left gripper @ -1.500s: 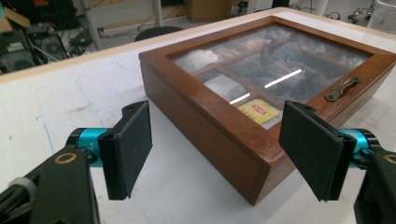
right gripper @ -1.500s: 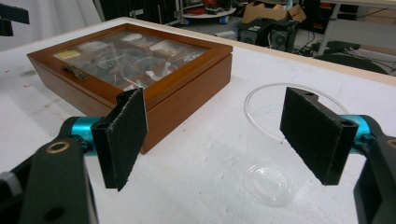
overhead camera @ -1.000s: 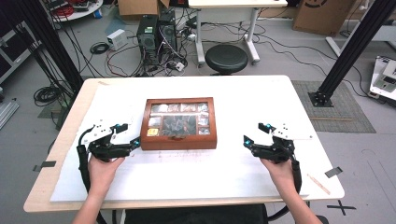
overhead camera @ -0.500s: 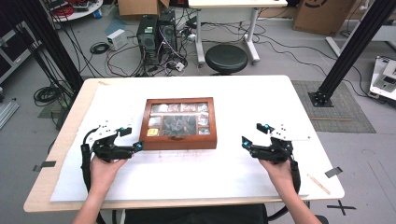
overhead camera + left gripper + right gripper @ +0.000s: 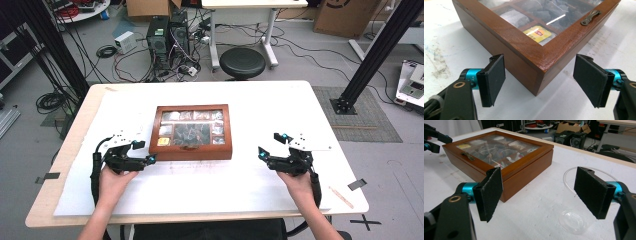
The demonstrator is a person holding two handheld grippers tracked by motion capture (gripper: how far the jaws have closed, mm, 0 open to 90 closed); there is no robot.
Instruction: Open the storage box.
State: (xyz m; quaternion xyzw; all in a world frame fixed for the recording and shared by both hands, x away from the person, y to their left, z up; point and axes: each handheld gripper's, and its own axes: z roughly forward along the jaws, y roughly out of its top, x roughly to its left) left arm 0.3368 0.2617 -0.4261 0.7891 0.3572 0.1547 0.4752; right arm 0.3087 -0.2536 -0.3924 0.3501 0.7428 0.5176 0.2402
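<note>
A brown wooden box [image 5: 193, 150] with a glass lid lies shut in the middle of the table; under the glass are compartments with tea bags, one of them yellow [image 5: 539, 33]. My left gripper [image 5: 145, 152] is at the box's front left corner. Its jaws have just been closing a little, and they stand open on either side of that corner [image 5: 537, 82] without touching it. My right gripper [image 5: 271, 145] rests open to the right of the box [image 5: 524, 177], apart from it. A clear plastic cup [image 5: 574, 221] lies ahead between its jaws.
A small metal latch [image 5: 590, 17] sits on the box's front edge. White paper [image 5: 200, 195] covers most of the pale tabletop. A strip of tape [image 5: 357, 184] lies near the right edge. Beyond the far edge stand a black stool [image 5: 242, 62] and computer cases [image 5: 167, 35].
My left gripper has moved right, up to the box's front left corner. The right gripper has stayed where it was.
</note>
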